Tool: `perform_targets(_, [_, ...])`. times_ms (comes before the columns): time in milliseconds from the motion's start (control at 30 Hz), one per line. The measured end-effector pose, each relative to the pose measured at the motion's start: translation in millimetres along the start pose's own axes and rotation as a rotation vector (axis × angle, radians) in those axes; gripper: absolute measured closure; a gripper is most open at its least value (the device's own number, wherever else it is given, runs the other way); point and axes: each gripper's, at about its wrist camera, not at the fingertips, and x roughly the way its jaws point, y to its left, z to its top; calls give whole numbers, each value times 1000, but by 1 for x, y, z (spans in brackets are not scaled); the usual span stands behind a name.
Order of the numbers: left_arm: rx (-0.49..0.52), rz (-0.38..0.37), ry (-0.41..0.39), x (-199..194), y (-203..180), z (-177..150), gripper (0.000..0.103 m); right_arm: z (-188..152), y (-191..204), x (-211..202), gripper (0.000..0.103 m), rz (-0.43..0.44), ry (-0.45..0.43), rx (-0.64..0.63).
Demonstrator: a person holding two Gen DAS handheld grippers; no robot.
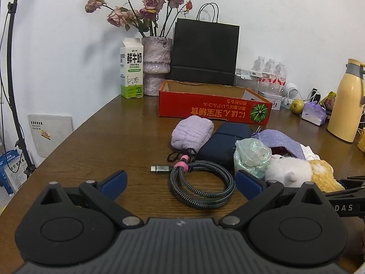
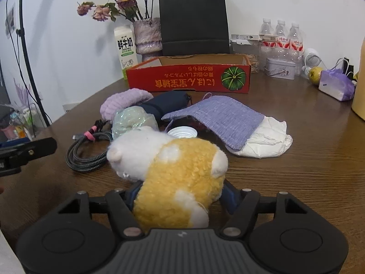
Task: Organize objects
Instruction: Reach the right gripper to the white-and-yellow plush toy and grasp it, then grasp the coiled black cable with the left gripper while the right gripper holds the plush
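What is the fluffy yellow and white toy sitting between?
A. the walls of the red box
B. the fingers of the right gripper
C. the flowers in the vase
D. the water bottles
B: in the right wrist view the plush toy fills the gap between the fingers of the right gripper, on the table well short of the red box.

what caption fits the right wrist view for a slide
Right gripper closing around a yellow-and-white plush toy on a cluttered wooden table.

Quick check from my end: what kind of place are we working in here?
Most likely a home desk or table against a white wall, not a lab. A vase of dried roses, a milk carton and a yellow thermos stand on the wooden table.
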Motion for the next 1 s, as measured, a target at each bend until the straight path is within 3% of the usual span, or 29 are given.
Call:
perform_targets(333, [16,14,76,27,-22,12,0,11,-37,-3,37,39,-69,24])
perform_targets(633, [72,55,219,62,-43,16,0,21,-69,-7,37,-1,-134,33])
perform_targets(1000, [56,62,370,92,-34,23,0,20,-80,-5,37,-18,-172,40])
